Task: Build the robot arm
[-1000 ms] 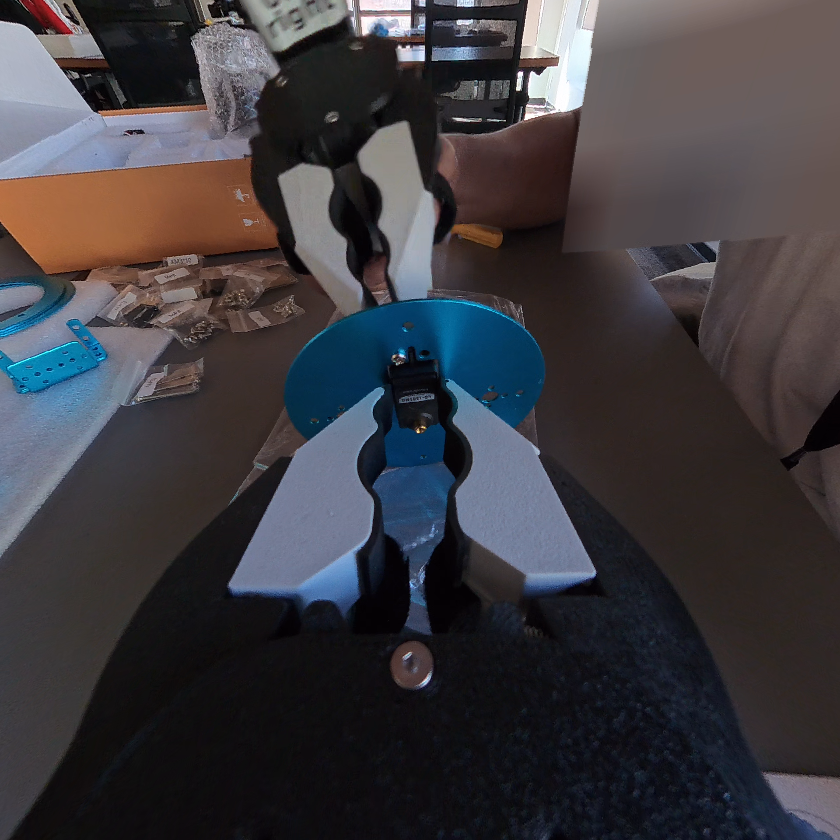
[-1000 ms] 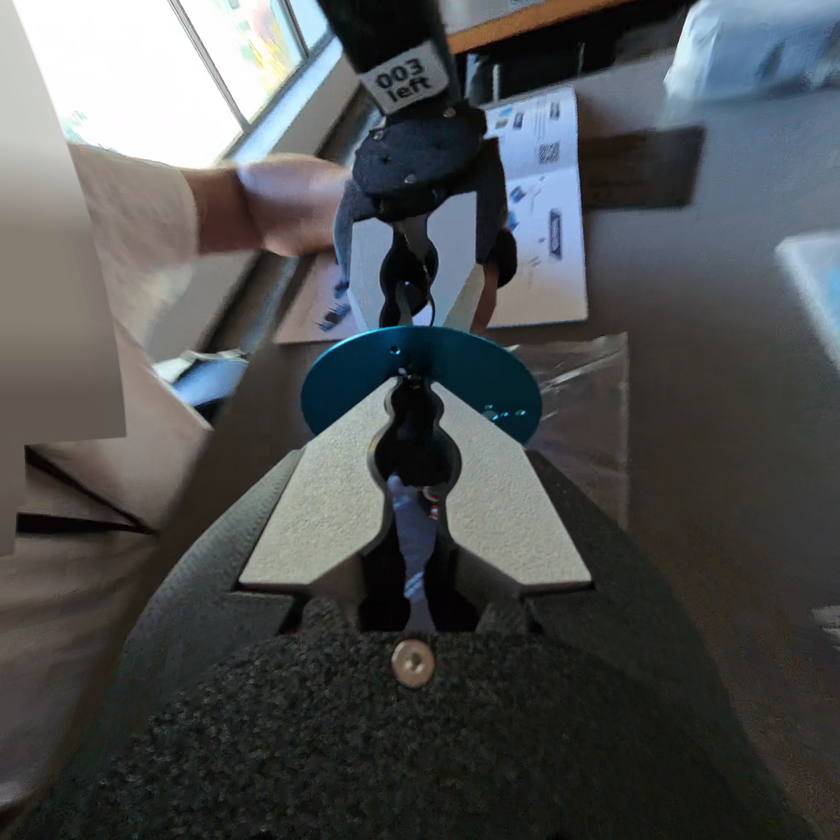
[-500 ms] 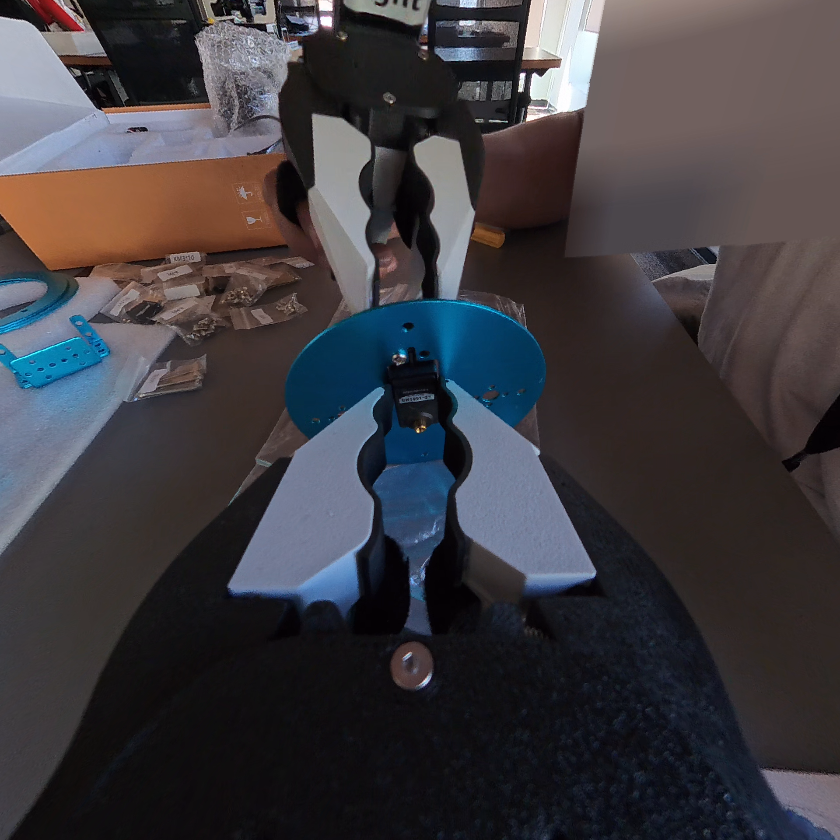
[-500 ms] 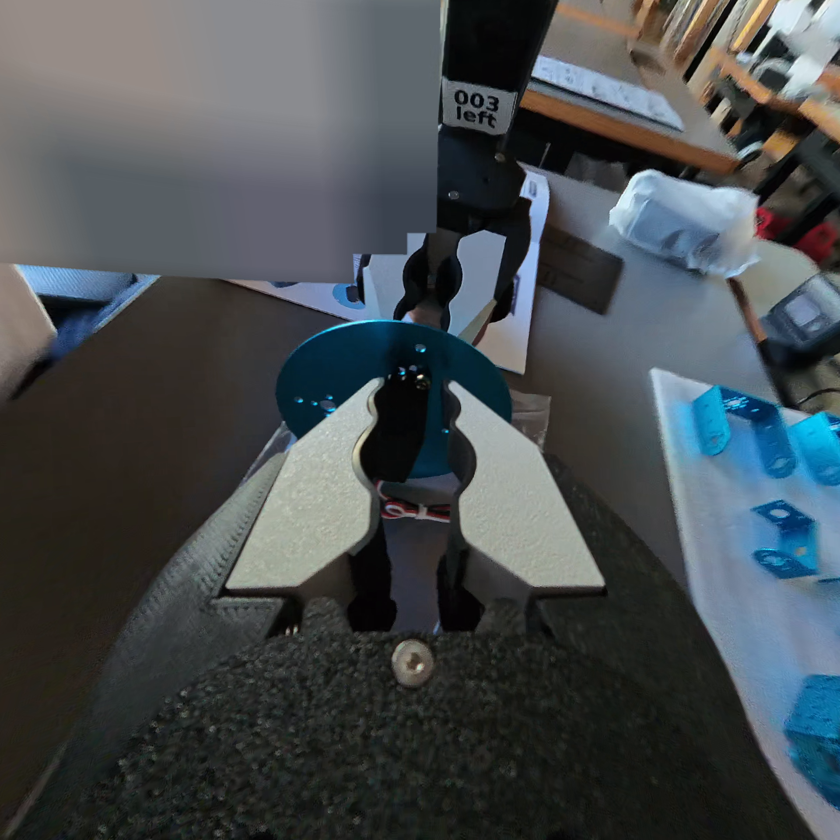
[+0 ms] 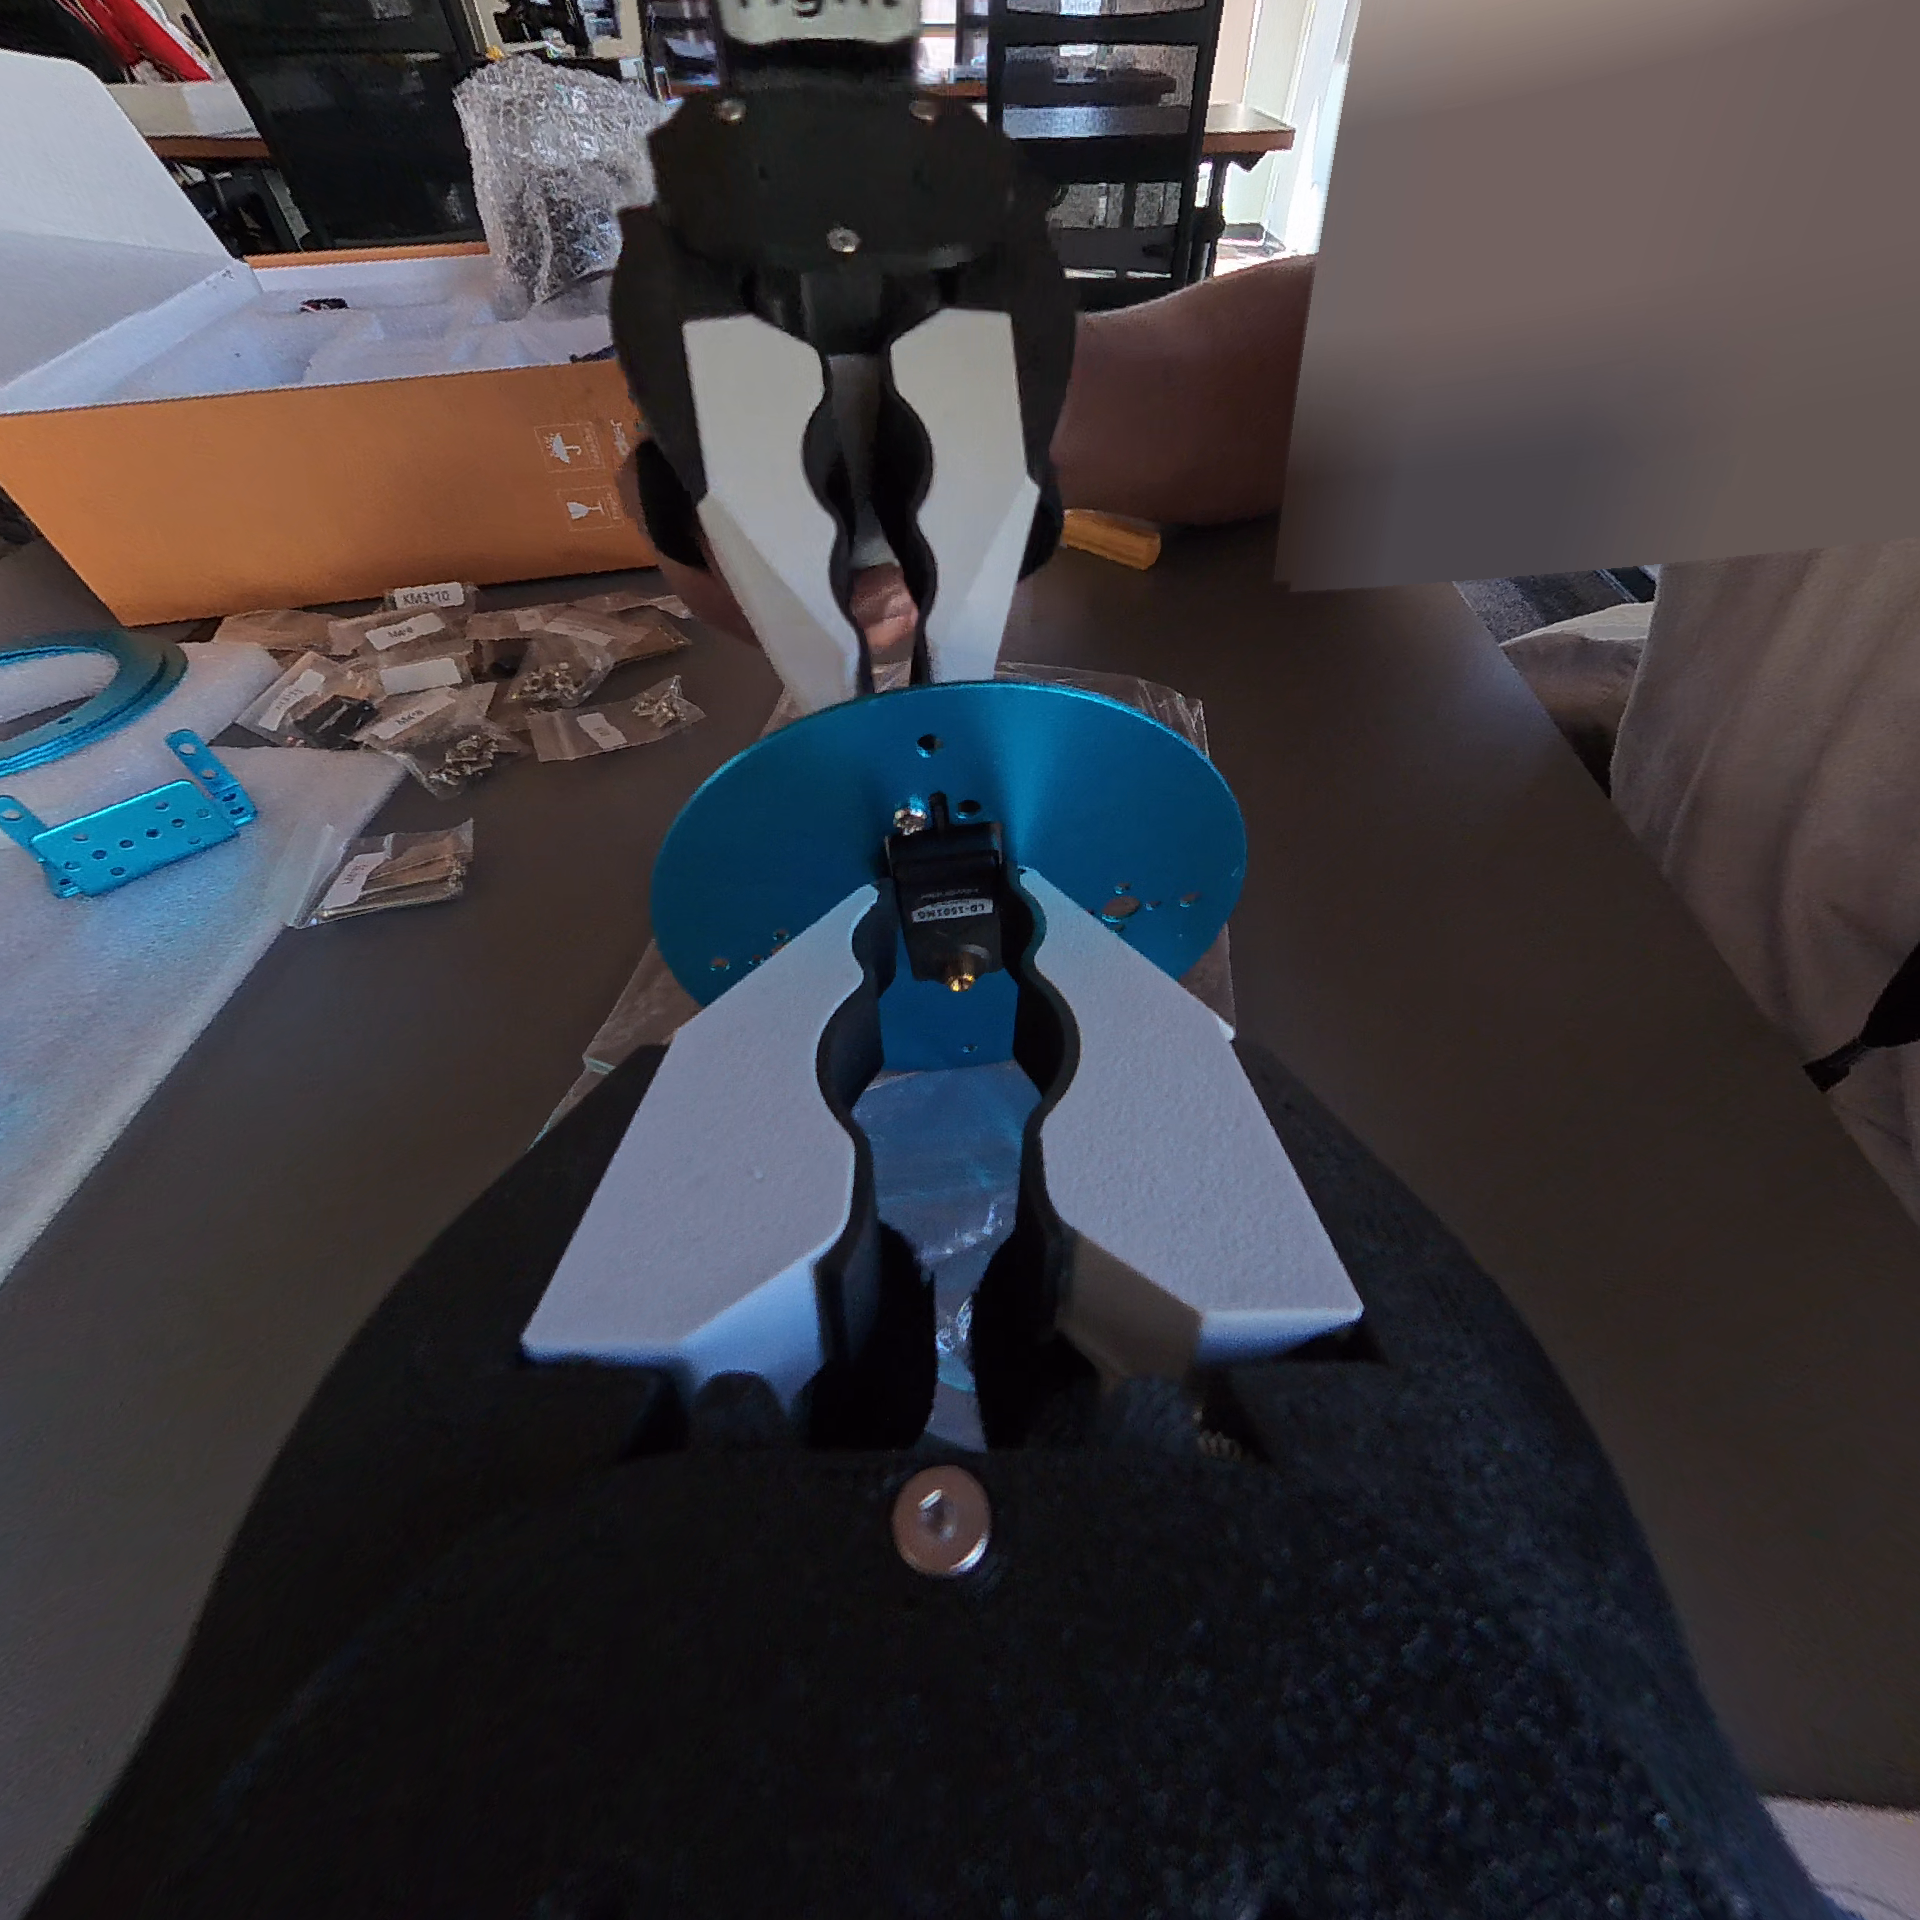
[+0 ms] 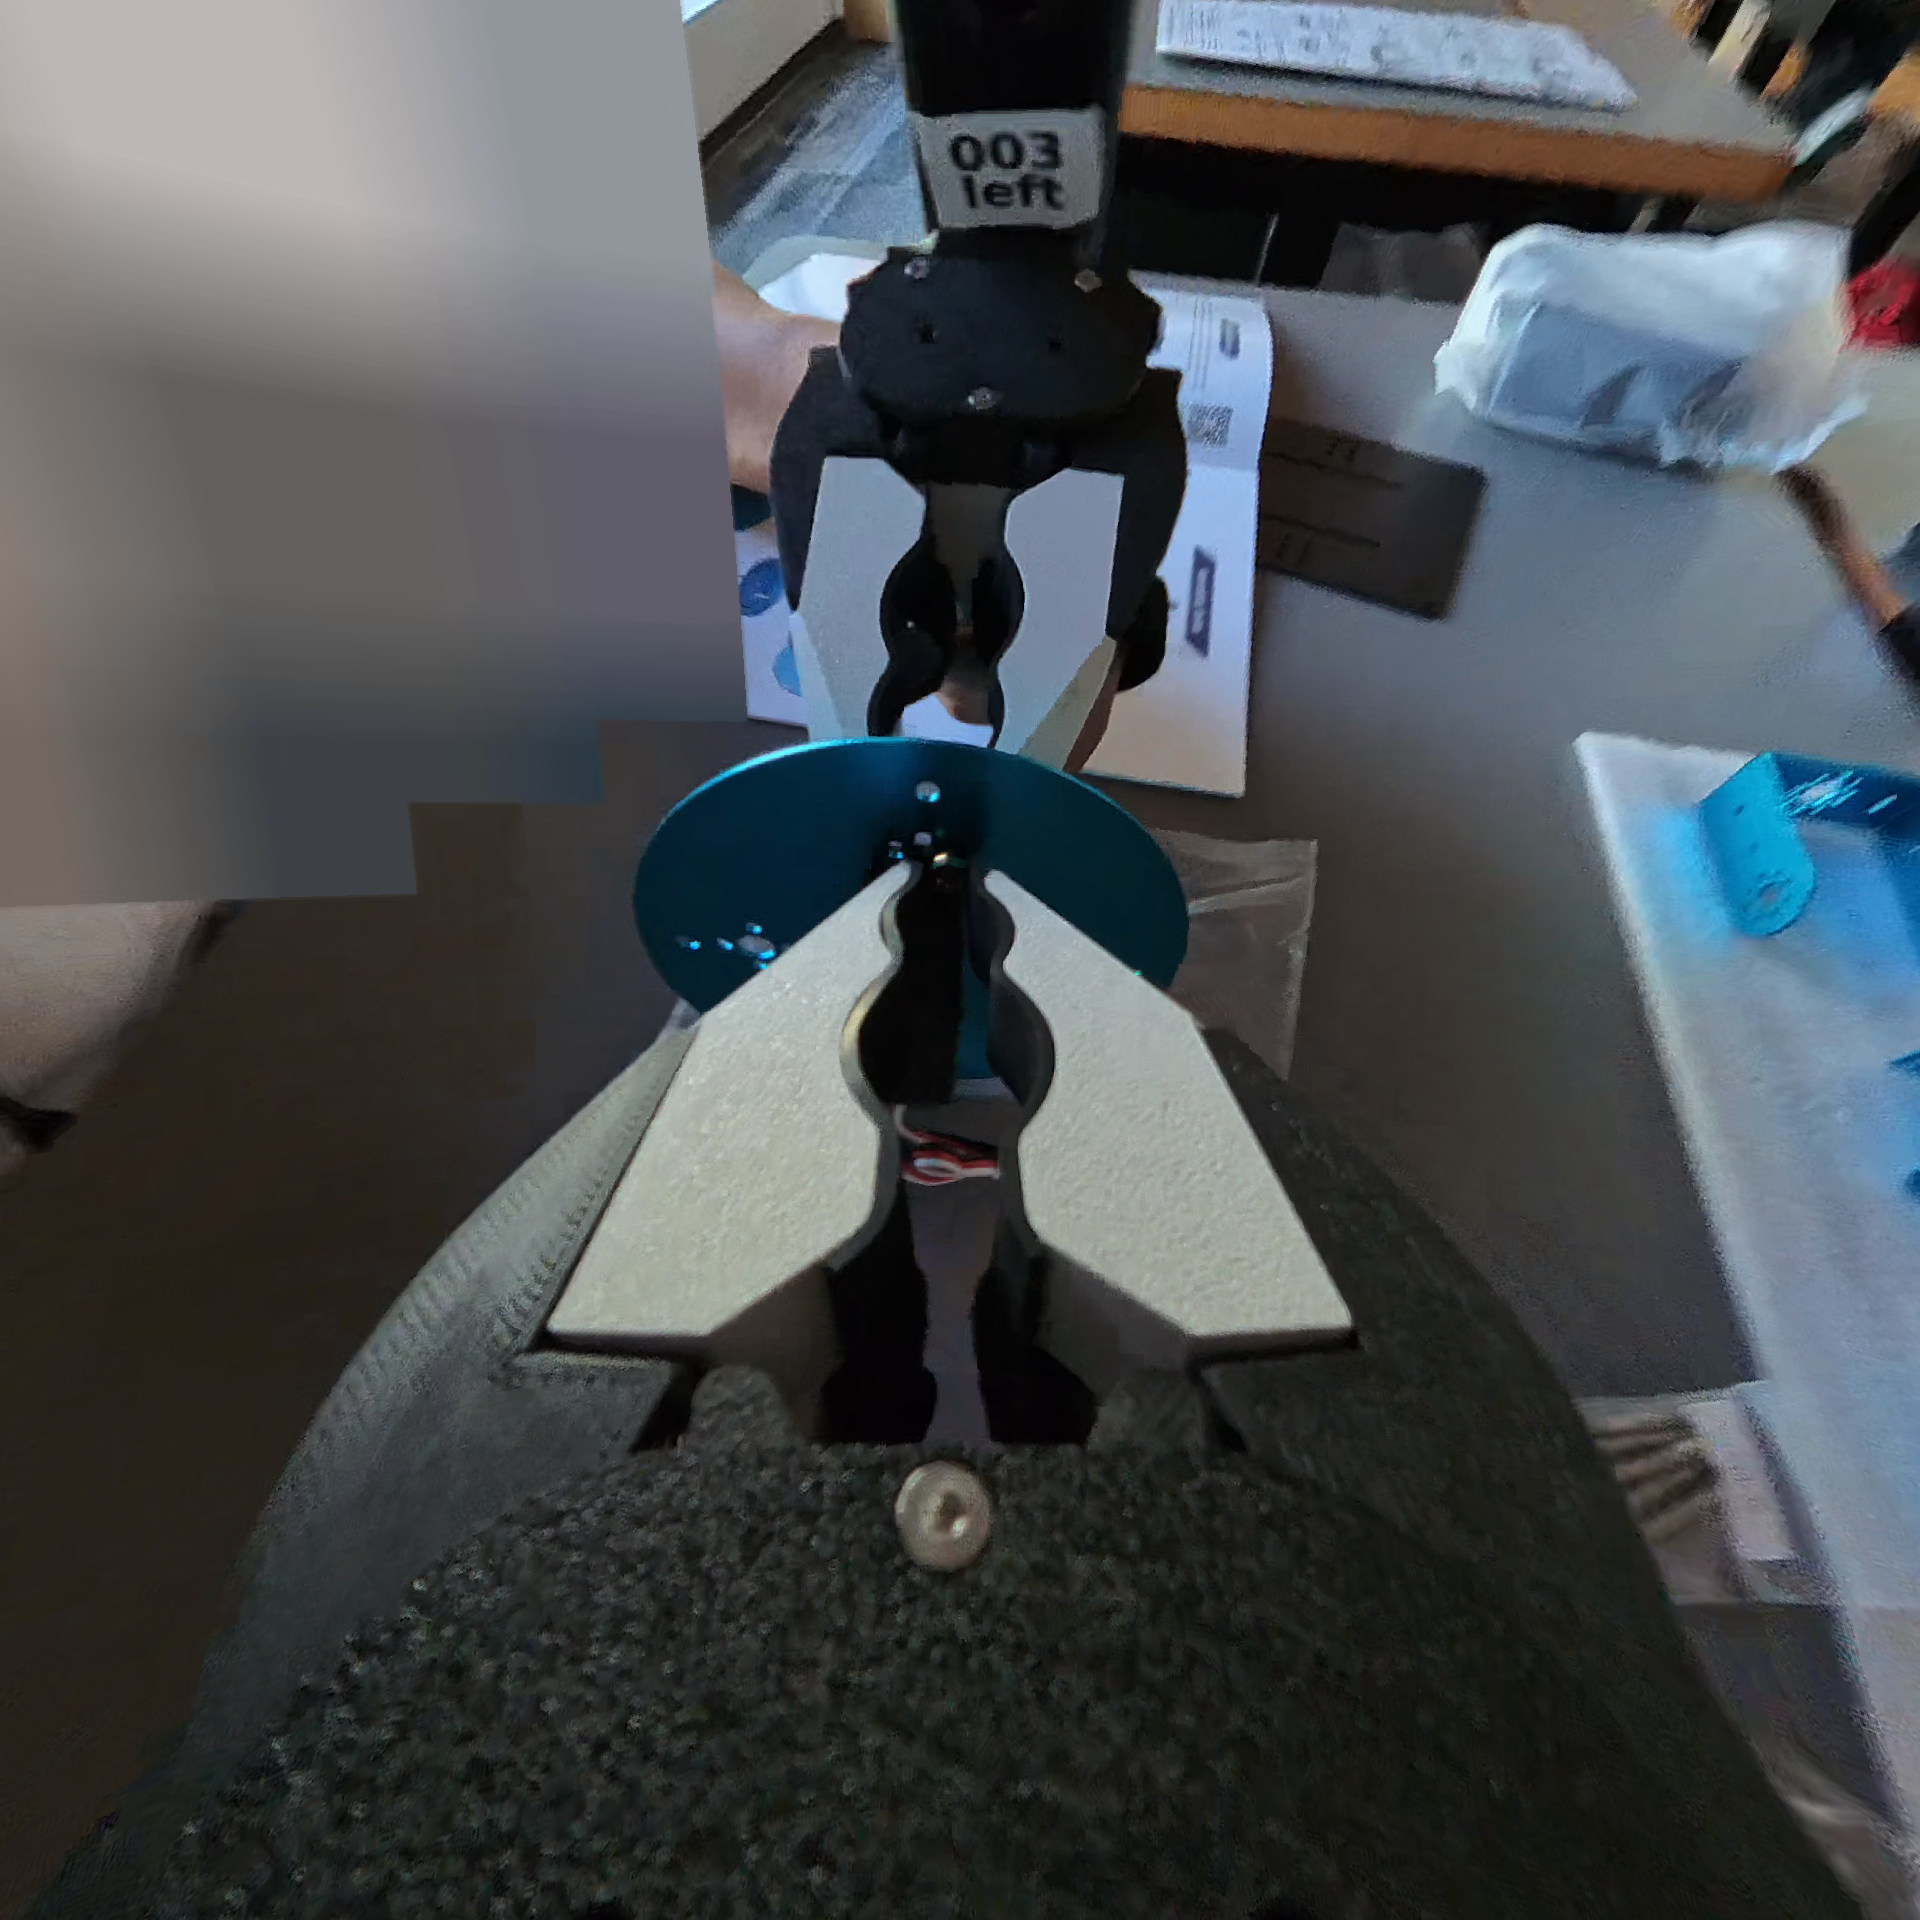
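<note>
A blue metal disc [image 5: 810, 831] stands on edge above the dark table [image 5: 1455, 935], with a black servo [image 5: 948, 894] fixed through its middle. My left gripper [image 5: 951, 894] is shut on the servo's labelled end on the near face. My right gripper [image 6: 945, 873] is shut on the servo's black body on the other face of the disc [image 6: 800, 862], where red and white wires [image 6: 945, 1164] hang below. Each gripper faces the other across the disc: the right gripper [image 5: 894, 675] shows in the left wrist view and the left gripper [image 6: 940, 727] in the right wrist view.
An orange box [image 5: 312, 488], bags of screws [image 5: 468, 696] and a blue bracket [image 5: 135, 831] on white foam lie at left. A paper booklet [image 6: 1216, 520], a black plate [image 6: 1361, 520], a wrapped bundle [image 6: 1631, 353] and blue brackets [image 6: 1766, 862] lie beyond. A clear bag [image 6: 1247, 914] lies under the disc. Only a small space, under 4 cm, lies between the two pairs of fingers. The blue bracket [image 5: 135, 831] is about equally far from each gripper, around 25 centimetres.
My right gripper has swung round from a tilt to stand straight opposite the left, and its jaws have narrowed onto the servo body. My left gripper and the disc have stayed still.
</note>
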